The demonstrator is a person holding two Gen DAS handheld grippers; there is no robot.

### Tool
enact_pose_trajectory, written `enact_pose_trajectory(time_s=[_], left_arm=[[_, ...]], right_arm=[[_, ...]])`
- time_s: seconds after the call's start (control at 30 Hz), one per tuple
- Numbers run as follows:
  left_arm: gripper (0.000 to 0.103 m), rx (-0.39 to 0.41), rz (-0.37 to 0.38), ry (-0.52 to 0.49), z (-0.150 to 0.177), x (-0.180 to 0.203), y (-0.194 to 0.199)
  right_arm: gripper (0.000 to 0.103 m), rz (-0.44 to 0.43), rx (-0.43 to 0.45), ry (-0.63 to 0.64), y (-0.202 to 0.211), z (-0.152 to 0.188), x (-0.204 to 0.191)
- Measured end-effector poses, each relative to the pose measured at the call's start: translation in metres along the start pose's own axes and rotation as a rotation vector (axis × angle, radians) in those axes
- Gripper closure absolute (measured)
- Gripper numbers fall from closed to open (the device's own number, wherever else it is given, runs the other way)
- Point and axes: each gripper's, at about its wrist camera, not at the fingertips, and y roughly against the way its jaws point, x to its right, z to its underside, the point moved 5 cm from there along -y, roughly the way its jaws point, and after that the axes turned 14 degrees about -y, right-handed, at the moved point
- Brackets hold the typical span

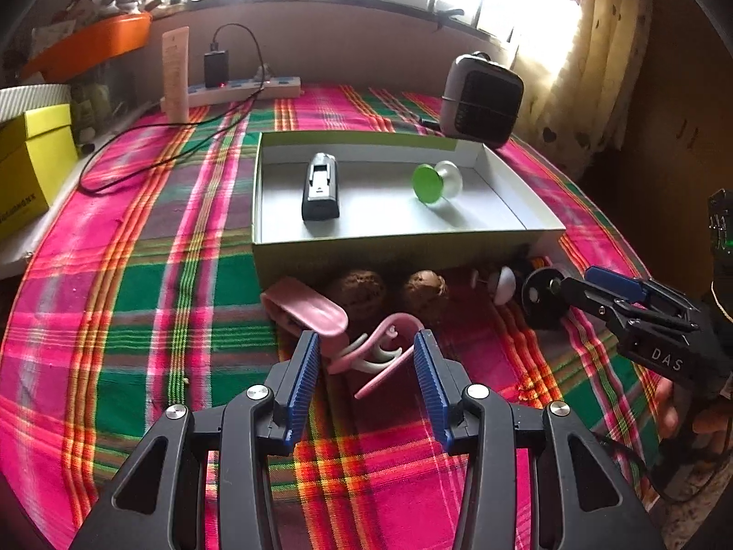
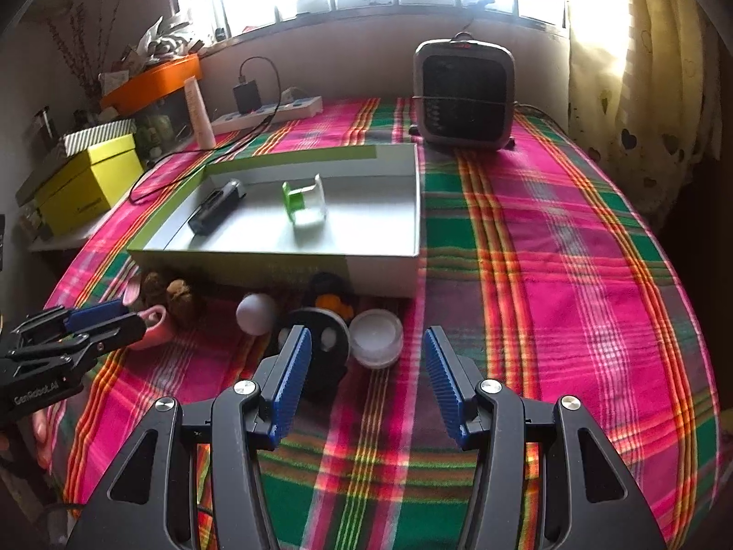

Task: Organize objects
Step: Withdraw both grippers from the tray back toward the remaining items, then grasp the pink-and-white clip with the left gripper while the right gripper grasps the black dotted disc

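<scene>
Jaws on both grippers stand apart and grasp nothing. Between the blue pads of the left gripper (image 1: 366, 348), just ahead of their tips, lies a pink clip-like piece (image 1: 373, 350) with pale curved prongs, resting on the plaid cloth (image 1: 137, 321) that covers the worktop; whether the pads touch it I cannot tell. Just beyond the left pad sits a pink scoop (image 1: 311, 309), and farther ahead two brown, rough-skinned balls (image 1: 389, 293) lie against the near wall of the open box (image 1: 389, 247). Inside that box — well ahead of the left jaws — lie a dark grey oblong device (image 1: 320, 188) and a spool with a green disc and a clear one (image 1: 433, 181), tipped on its side. The right gripper (image 2: 369, 357) hangs over the cloth with a black round object (image 2: 320, 334) just at its left pad and a shallow clear round container (image 2: 376, 337) ahead of the gap, nearer the left pad than the right. A white ball (image 2: 255, 314) lies to the left of those, and a black-and-orange thing (image 2: 334, 300) sits behind them by the box wall — too dim to name. Far beyond the right jaws stands a small grey fan heater (image 2: 465, 91). At the far left of that view the left gripper reaches in from the side, over the pink pieces.
</scene>
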Motion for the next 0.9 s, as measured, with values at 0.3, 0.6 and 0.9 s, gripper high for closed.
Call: enact_pose_trajectory(time_s=[0.3,0.6,0.9], left_arm=[[0.062,-0.022,0.018,-0.001,0.005,0.007,-0.007],[0.062,-0.022,0.053,-0.038,0.001,0.021,-0.009],[0.062,-0.033,0.025,-0.075,-0.009,0.021,-0.019]], right_arm=[[0.051,-0.016,-0.036,0.024,-0.003,0.010,-0.008],[0.051,-0.041,-0.070,0.037,-0.008,0.014,-0.016],[0.051,-0.039,-0.097,0.058,-0.017,0.012,-0.020]])
